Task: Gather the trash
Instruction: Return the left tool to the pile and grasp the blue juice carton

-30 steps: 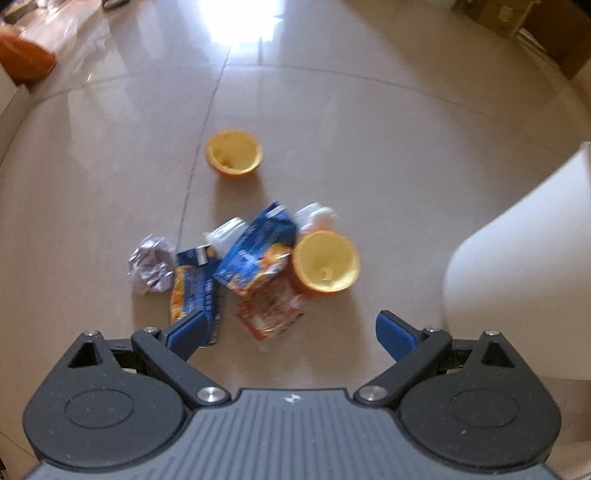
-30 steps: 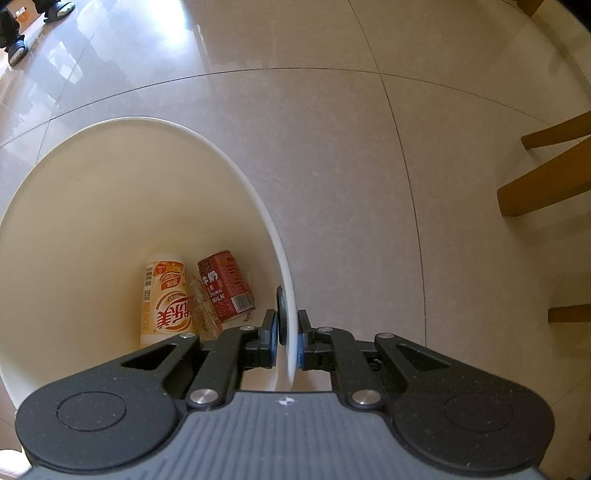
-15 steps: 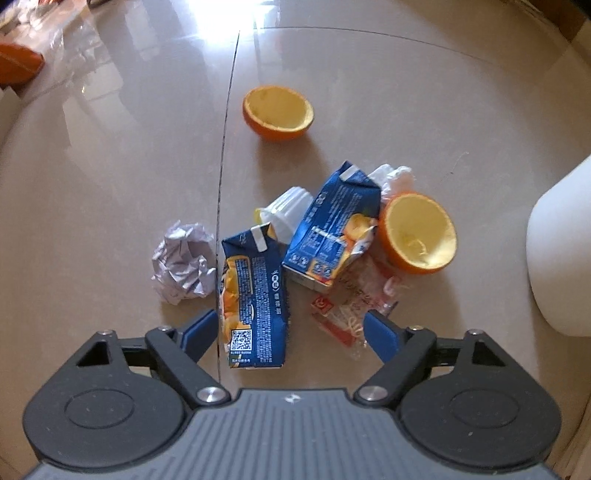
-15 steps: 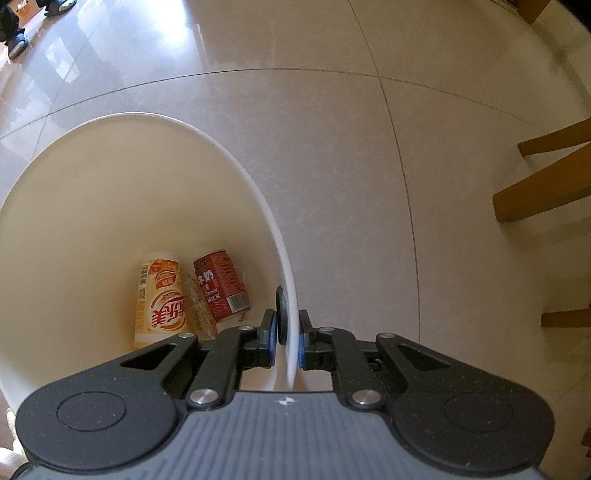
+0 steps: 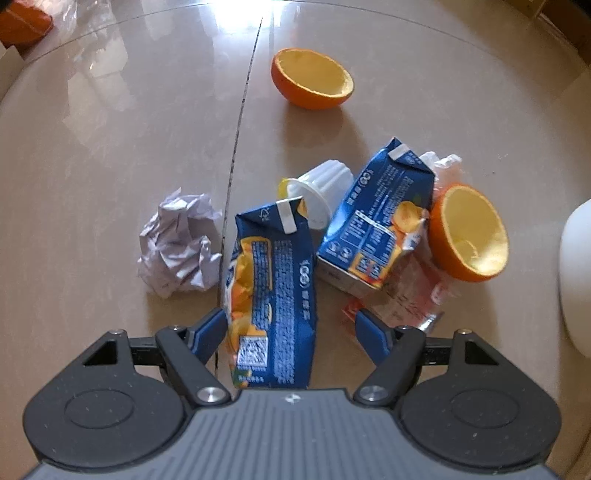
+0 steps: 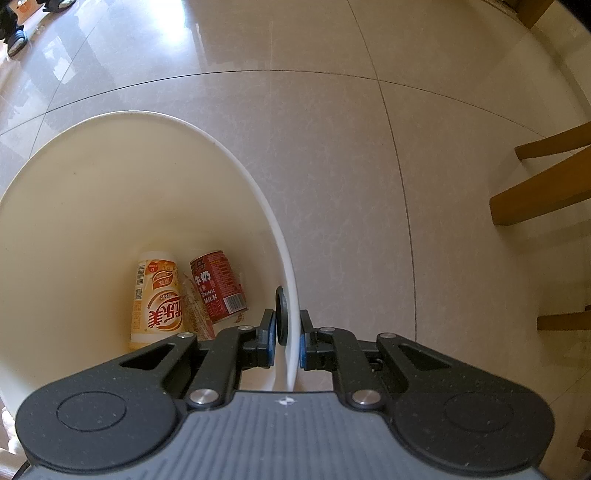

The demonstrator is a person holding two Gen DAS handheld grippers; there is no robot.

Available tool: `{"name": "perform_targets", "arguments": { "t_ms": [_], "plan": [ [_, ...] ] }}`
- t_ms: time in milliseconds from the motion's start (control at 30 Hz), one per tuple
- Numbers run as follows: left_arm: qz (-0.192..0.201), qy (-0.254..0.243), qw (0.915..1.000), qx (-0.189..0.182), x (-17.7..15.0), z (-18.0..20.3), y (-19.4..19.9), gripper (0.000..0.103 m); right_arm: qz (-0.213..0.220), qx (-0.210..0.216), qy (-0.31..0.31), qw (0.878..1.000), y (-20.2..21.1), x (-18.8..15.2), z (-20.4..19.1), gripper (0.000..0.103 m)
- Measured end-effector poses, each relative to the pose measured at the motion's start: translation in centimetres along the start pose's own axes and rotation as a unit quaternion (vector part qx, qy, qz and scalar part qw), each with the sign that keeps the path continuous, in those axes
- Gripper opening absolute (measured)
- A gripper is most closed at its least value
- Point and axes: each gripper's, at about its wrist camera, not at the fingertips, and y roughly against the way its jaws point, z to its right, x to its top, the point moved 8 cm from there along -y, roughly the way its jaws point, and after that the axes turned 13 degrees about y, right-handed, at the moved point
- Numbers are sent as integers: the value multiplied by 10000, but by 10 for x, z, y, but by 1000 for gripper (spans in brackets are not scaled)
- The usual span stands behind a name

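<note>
The left gripper (image 5: 291,332) has come down over the litter on the floor (image 5: 110,147), its jaws just closing from a wider spread, so that the nearer juice carton (image 5: 273,291) now lies between them: one pad touches, the other stands apart, and the pickup looks imminent. Only the right wrist view shows the right gripper (image 6: 288,341) pinching the bin (image 6: 110,192) rim, unmoved, with a bottle (image 6: 159,299) and can (image 6: 218,286) inside; only the left view shows the second carton (image 5: 376,218), paper ball (image 5: 181,240) and orange halves (image 5: 469,232).

1. Glossy beige floor tiles (image 6: 332,166) fill both views, crossed by thin dark grout lines (image 5: 240,122).
2. Bright window glare (image 5: 240,22) reflects at the top of the left view.
3. Wooden furniture legs (image 6: 543,192) stand at the right edge of the right view.
</note>
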Motion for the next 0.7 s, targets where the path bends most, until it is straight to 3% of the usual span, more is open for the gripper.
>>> {"name": "perform_targets", "arguments": {
  "t_ms": [333, 567, 700],
  "plan": [
    [-42, 38, 10000, 45, 13, -4, -21, 72, -5, -22, 10, 10000, 0, 0, 0, 14],
    [-13, 126, 9999, 34, 21, -4, -35, 60, -3, -36, -12, 10000, 0, 0, 0, 14],
    [47, 125, 9999, 22, 23, -8, -32, 59, -4, -56, 3, 10000, 0, 0, 0, 15]
  ]
}}
